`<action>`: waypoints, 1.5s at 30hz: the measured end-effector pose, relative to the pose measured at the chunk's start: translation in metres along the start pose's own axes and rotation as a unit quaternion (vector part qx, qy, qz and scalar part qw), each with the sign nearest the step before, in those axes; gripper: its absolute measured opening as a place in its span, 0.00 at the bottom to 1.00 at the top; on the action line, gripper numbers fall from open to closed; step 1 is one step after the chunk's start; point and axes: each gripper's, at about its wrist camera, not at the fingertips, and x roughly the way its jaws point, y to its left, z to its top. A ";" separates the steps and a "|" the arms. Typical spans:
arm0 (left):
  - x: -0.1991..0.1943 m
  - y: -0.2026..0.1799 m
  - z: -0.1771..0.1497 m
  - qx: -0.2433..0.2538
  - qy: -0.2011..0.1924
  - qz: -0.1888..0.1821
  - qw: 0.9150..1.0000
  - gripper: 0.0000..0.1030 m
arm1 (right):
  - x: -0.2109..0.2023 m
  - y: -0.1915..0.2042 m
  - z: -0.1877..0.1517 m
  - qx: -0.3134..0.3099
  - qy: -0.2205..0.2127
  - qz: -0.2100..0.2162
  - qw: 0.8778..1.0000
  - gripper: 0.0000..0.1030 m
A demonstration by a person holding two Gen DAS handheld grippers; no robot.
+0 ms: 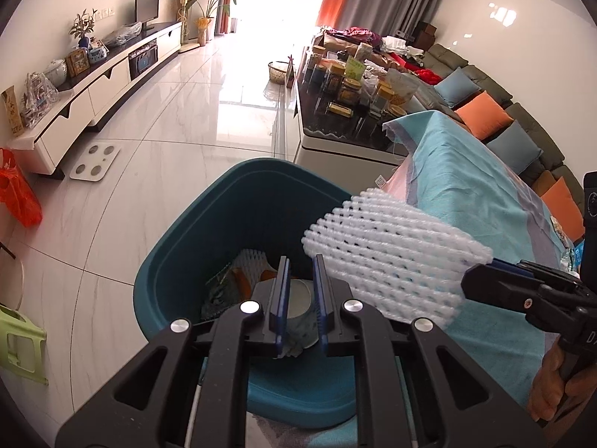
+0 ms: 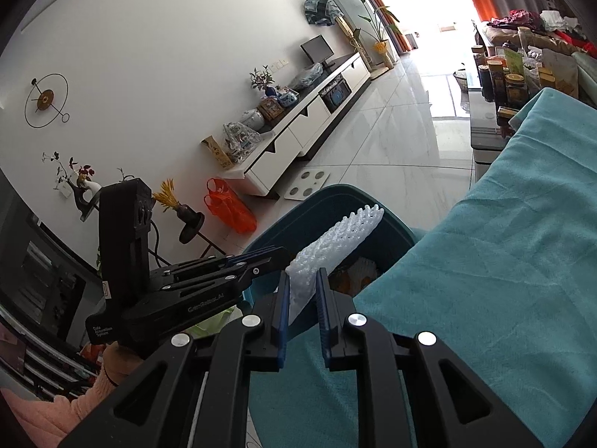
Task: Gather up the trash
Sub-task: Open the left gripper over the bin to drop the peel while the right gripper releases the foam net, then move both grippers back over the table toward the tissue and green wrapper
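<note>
A teal trash bin stands on the floor beside the table; it also shows in the right wrist view. Inside lie a foam net, orange scraps and a round white lid. My left gripper is open and empty, hovering over the bin's mouth. My right gripper is shut on a white foam fruit net and holds it over the bin's rim. In the left wrist view the net hangs from the right gripper at the right.
A table under a teal cloth is to the right of the bin. A coffee table crowded with jars stands beyond. A white scale, an orange bag and a TV cabinet are on the left.
</note>
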 end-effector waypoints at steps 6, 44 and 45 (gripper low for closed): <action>0.000 -0.001 -0.003 -0.005 -0.003 0.000 1.000 0.12 | 0.011 -0.002 0.001 0.006 0.011 -0.008 1.000 0.21; -0.022 -0.262 -0.054 0.193 -0.031 -0.195 0.961 0.69 | -0.255 -0.105 -0.118 0.091 -0.183 -0.207 0.957 0.36; -0.020 -0.269 -0.056 0.198 -0.028 -0.197 0.960 0.69 | -0.263 -0.111 -0.123 0.097 -0.187 -0.215 0.954 0.36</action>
